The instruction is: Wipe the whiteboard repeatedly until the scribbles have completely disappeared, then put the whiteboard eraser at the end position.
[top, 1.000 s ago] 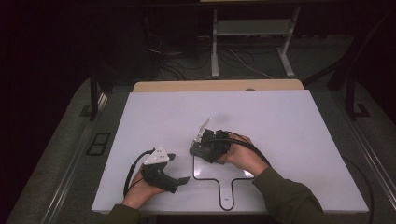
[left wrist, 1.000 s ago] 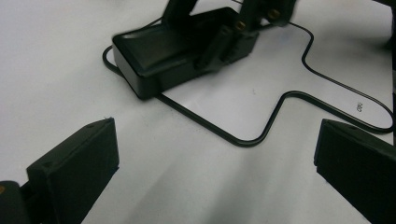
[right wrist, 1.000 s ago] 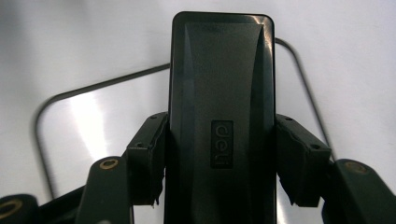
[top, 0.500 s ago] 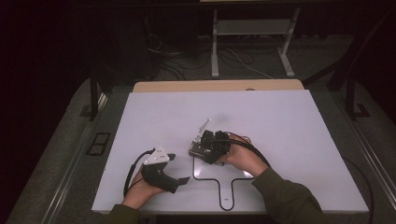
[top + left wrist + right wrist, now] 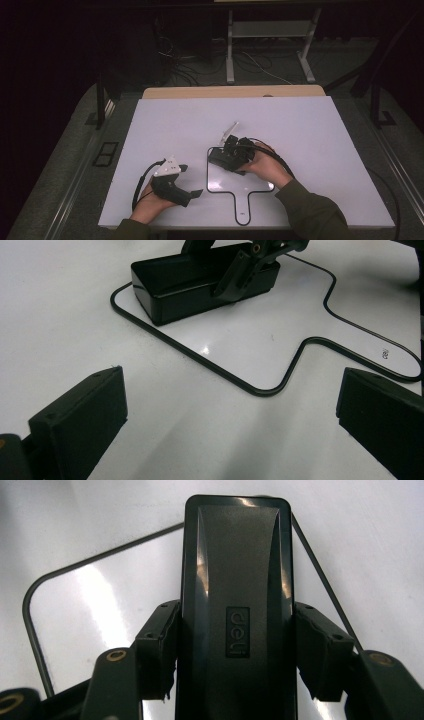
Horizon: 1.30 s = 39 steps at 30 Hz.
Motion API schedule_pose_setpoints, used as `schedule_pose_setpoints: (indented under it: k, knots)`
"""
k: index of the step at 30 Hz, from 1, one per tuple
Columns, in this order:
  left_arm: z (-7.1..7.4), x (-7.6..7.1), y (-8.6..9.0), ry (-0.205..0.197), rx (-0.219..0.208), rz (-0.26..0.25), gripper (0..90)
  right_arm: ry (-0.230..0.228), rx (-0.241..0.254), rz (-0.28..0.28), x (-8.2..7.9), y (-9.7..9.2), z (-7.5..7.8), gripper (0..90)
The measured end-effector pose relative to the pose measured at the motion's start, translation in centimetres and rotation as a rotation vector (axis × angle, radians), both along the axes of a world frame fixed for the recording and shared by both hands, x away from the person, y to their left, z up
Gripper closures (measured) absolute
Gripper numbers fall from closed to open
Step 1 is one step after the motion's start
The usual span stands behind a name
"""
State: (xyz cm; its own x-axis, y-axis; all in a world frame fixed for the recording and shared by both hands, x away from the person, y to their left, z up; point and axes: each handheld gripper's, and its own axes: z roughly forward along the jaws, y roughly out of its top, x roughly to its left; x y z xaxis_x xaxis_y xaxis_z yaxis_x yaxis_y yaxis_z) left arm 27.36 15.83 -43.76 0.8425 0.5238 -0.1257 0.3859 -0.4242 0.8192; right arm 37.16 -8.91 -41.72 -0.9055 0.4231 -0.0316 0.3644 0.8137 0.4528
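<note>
Palm-down, right claw (image 5: 223, 156) clamps black eraser (image 5: 235, 605) flat.

**Surroundings, non-task items**

White tabletop (image 5: 310, 130) with a wooden strip (image 5: 232, 92) along its far edge. Small pale clip-like piece (image 5: 229, 132) lies near the middle, tilted. Beyond the far edge: metal stand legs (image 5: 230, 55) and loose cables (image 5: 185, 60) on dark floor.
</note>
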Motion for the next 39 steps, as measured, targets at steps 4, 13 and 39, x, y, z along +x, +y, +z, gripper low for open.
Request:
schedule_pose_setpoints:
  k: [4,13,39]
  knots:
    - [0.0,0.0,-0.1,0.001,-0.002,0.000,0.0,0.035,0.042,-0.015,0.3,-0.9,0.1,38.8]
    - [0.0,-0.1,0.0,-0.002,0.000,-0.006,0.0,0.050,0.114,-0.047,0.8,-2.6,1.4,38.8]
    - [0.1,-0.1,0.0,-0.004,-0.006,-0.002,0.0,0.027,0.191,-0.179,4.0,-6.4,3.5,38.7]
